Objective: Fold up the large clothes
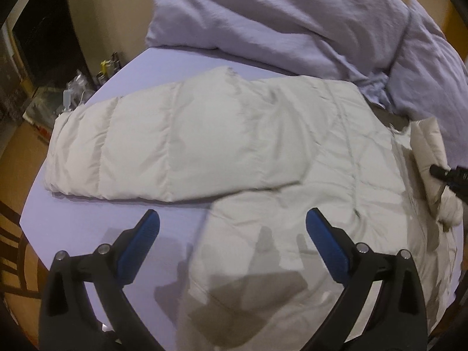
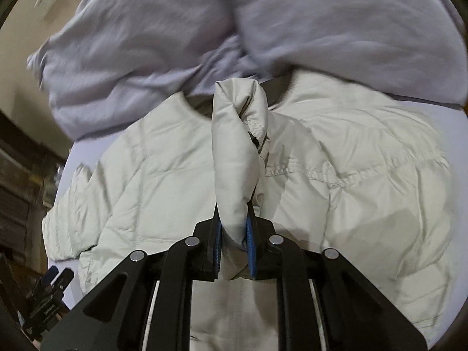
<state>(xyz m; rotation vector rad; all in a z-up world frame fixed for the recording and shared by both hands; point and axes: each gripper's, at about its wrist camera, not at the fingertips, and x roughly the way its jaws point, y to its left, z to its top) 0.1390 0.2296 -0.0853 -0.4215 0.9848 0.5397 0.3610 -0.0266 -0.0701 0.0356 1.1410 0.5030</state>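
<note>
Fingers of the right gripper [image 2: 234, 235] are clamping the jacket [image 2: 163, 175] sleeve cuff [image 2: 234, 146], which should be carried taut across the body on the bed [image 1: 175, 67], while the left gripper [image 1: 232, 228] is hovering open.

Bed [image 1: 163, 67], puffer jacket [image 1: 222, 137], duvet [image 1: 292, 14].

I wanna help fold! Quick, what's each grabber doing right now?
Left gripper: open, holding nothing, above the puffy jacket.
Right gripper: closed on a sleeve of the jacket.

Black claw [image 1: 232, 222] arms, blue pads (silver rivets).
</note>
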